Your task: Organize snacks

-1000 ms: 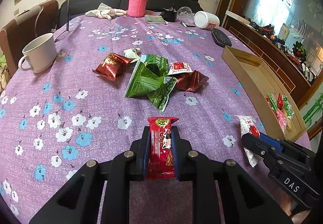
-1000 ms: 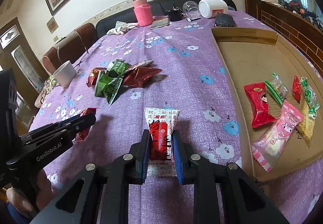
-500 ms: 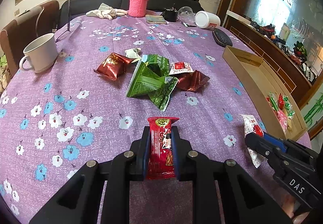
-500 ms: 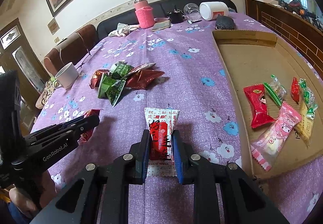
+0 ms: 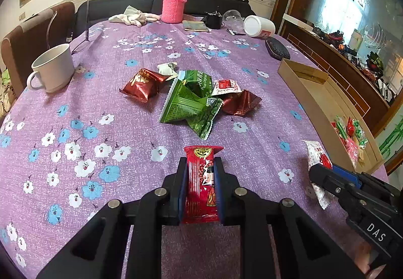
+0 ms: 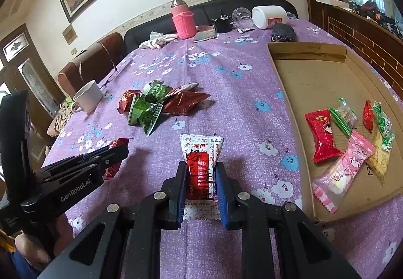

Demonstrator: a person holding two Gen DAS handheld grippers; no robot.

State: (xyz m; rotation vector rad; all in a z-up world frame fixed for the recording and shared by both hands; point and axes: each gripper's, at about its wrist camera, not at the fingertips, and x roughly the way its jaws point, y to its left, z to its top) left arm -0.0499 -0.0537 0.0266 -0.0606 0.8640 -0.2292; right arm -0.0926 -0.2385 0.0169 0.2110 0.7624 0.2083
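1. A surface (image 5: 75, 108) under a purple cloth with blue and white flowers fills both views; a dark sofa runs behind it at 12 o'clock.
2. The left gripper (image 5: 200, 178) has its fingers (image 5: 181, 186) clamped on a red packet (image 5: 201, 183), gripped at mid-length, its top end poking out toward 12 o'clock above the cloth.
3. The right gripper (image 6: 200, 178) has its fingers (image 6: 221, 193) closed on a white-and-red sachet (image 6: 201, 153), which fans out wider above the grip.
4. In the left view the right gripper shows at 4 o'clock; in the right view the left one shows at 9 o'clock with its red packet.
5. A pile of green and dark-red bags (image 5: 191, 100) lies mid-surface, at 12 o'clock from the left gripper.
6. A cardboard tray (image 6: 309, 72) sits along the edge at 2 o'clock in the right view, with several snacks in its near end, among them a red packet, a pink one (image 6: 345, 165) and green-wrapped sweets.
7. A white mug (image 5: 53, 67) stands at 10 o'clock in the left view; a pink flask (image 5: 173, 2) and a tipped white jar (image 5: 259, 26) sit at the far end.
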